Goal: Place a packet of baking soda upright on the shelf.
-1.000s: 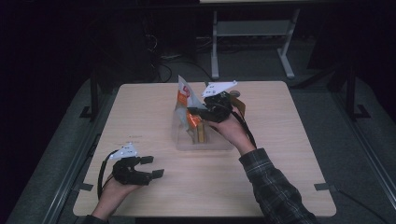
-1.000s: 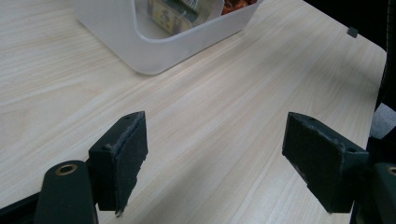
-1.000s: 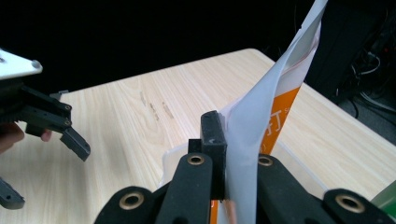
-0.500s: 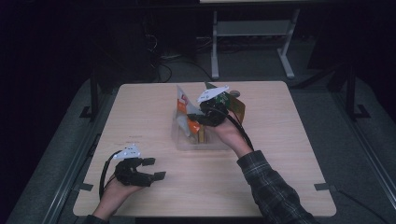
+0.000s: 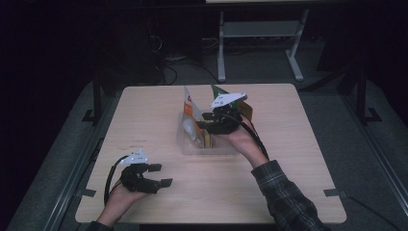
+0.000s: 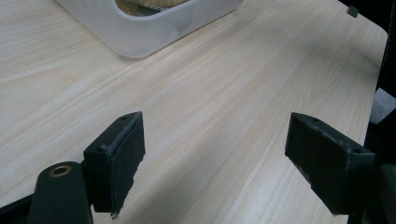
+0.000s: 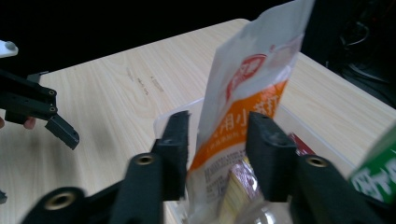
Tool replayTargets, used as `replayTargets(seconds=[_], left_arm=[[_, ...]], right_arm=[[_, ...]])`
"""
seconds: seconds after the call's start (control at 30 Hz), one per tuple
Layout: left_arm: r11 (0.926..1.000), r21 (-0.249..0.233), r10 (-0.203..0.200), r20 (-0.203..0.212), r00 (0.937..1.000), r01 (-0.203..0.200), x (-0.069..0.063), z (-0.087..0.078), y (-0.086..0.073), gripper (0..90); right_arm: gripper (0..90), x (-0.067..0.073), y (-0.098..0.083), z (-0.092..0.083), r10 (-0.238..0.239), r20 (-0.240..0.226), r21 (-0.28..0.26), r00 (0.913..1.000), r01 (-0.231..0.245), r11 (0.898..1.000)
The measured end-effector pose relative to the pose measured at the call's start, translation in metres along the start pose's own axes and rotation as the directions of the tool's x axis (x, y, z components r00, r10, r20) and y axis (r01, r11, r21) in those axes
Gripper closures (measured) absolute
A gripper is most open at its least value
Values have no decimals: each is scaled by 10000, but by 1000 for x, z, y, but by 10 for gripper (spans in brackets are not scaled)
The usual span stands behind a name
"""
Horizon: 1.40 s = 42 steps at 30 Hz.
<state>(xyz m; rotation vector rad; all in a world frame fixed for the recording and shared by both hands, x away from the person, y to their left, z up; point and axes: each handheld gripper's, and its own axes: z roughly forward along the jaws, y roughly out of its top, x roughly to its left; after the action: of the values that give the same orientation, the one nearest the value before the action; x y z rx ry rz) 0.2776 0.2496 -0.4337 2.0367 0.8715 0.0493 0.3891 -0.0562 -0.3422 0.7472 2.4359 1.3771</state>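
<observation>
Right gripper: jaws just opened partway, orange-and-white packet between them, pads off it | packet: stood upright in clear tub, mid-table | left gripper: spread wide, empty, over bare table.

Dim room, one lit tabletop

You work at a pale wood-grain tabletop with rounded corners, the brightest surface in a dark room. Around it you see grey floor. Beyond the far edge stands a light metal frame on two legs, with dark cables on the floor beside it.
</observation>
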Motion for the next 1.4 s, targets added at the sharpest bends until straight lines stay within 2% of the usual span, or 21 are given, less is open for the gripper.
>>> replayTargets(seconds=[0.13, 0.5, 0.57, 0.6, 0.7, 0.9, 0.97, 1.07, 1.1, 1.17, 1.2, 1.27, 1.37, 1.4], left_arm=[[9998, 141, 152, -12, 9999, -152, -1, 2, 0, 193], [9974, 384, 609, -13, 9981, -608, -2, 8, 2, 188], [9975, 426, 559, -33, 9984, -557, -3, 8, 2, 188], [9961, 507, 725, -69, 9973, -721, -2, 8, 2, 188], [9960, 458, 770, -100, 9970, -765, -3, 8, 3, 187], [9918, 717, 1069, -167, 9941, -1055, -4, 10, 3, 183], [9898, 784, 1201, -118, 9927, -1189, -3, 10, 3, 183], [9880, 926, 1242, -34, 9922, -1234, -5, 11, 3, 182], [9851, 992, 1409, 11, 9900, -1403, -5, 11, 3, 182], [9825, 1028, 1557, 17, 9878, -1550, -5, 12, 3, 182], [9837, 1065, 1453, 43, 9894, -1450, -5, 12, 2, 182], [9800, 1141, 1632, 73, 9866, -1629, -4, 12, 3, 182], [9787, 1186, 1675, 111, 9858, -1677, -4, 12, 2, 182], [9777, 1210, 1715, 115, 9851, -1716, -4, 11, 2, 182]], right_arm=[[496, 3, -7, -14, 117, 34, 44, 9999, -117, 9999], [451, 4, -34, -42, 177, -268, -3, 9995, -177, 9998], [438, 3, -41, -48, 186, -324, -8, 9993, -186, 9998], [434, 3, -44, -51, 198, -335, -7, 9992, -198, 9998], [419, 3, -51, -59, 265, -394, -17, 9989, -266, 9996], [389, 6, -67, -76, 112, -445, -61, 9989, -115, 9999], [383, 5, -71, -82, -104, -373, -96, 9993, 101, 9999], [378, 6, -80, -94, 122, -435, -217, 9990, -132, 9997], [376, 6, -83, -98, 152, -489, -231, 9987, -163, 9996], [372, 6, -90, -104, 126, -437, -280, 9990, -138, 9995], [367, 6, -94, -107, 116, -433, -292, 9990, -129, 9995], [361, 5, -101, -113, 119, -312, -284, 9994, -128, 9995], [346, 3, -110, -117, 86, -206, -308, 9998, -92, 9995], [344, 3, -114, -119, 203, -228, -242, 9995, -209, 9995]])
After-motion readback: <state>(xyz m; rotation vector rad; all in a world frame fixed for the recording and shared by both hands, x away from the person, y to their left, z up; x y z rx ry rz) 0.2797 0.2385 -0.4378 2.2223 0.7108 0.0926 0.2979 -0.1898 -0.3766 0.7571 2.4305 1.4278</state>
